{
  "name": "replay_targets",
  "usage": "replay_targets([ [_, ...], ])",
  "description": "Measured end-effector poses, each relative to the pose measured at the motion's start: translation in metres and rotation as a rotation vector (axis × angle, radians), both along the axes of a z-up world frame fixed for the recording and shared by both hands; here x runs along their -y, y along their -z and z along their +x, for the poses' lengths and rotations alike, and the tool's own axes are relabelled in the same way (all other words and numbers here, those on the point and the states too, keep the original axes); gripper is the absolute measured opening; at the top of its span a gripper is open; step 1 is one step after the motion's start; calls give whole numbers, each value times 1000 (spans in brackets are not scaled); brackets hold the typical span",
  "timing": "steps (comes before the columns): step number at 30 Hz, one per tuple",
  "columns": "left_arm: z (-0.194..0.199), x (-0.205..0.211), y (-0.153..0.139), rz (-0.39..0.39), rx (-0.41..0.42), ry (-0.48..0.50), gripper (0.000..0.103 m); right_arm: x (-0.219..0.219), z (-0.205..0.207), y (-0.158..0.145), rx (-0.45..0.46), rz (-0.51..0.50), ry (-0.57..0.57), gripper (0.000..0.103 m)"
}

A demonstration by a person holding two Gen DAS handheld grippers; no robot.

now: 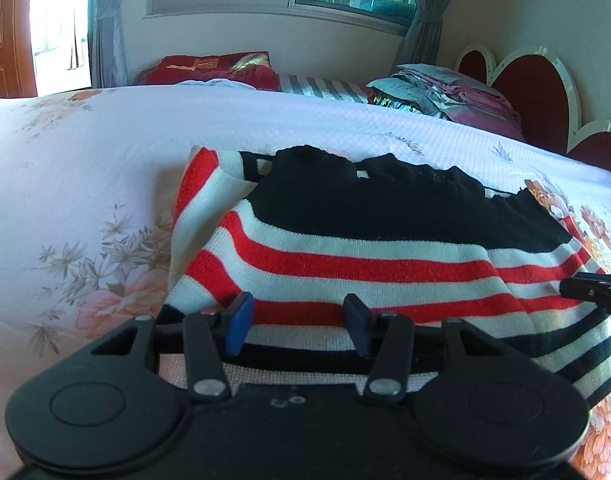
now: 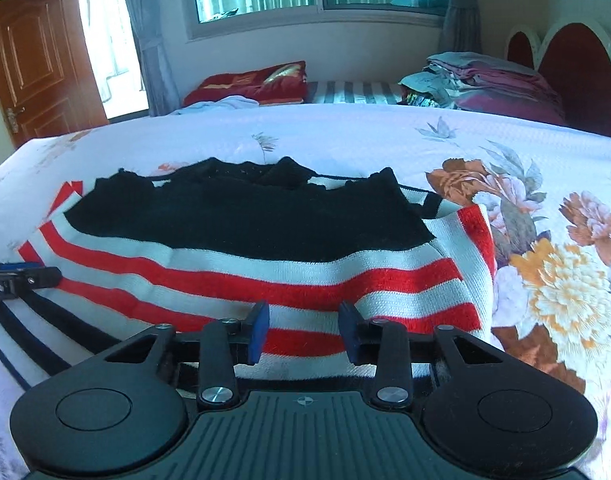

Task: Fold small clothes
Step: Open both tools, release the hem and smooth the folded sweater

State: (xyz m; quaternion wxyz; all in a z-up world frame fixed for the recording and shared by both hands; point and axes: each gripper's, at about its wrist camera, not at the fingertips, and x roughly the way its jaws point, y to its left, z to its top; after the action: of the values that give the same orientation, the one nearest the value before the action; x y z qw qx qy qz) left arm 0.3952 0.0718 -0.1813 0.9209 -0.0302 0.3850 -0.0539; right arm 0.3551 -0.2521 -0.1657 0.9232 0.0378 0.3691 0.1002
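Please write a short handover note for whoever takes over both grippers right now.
Left gripper: open, low over the near-left hem of the red, white and black striped knit sweater, gripping nothing.
Right gripper: open at the near-right hem, also empty.
The sweater lies on the white floral bedspread, black upper part away from you, sides apparently turned in.
Left to do: grip the hem with both and fold it away towards the black part.

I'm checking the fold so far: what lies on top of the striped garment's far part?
A black knitted layer lies over the striped garment, on the floral bedspread. What it covers is hidden.
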Motion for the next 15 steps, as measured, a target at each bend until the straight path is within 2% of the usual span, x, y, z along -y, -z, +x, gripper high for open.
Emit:
replay_targets([
  [4,-1,1,-5,6,-12,-3,52,-6,-15,-7,11,12,-3,38],
  [10,-6,-3,-11,18,-25,6,61,-7,-34,-4,-13,-50,40,38],
  [15,-9,-10,-4,27,-25,50,61,9,-44,4,-51,-100,133,38],
])
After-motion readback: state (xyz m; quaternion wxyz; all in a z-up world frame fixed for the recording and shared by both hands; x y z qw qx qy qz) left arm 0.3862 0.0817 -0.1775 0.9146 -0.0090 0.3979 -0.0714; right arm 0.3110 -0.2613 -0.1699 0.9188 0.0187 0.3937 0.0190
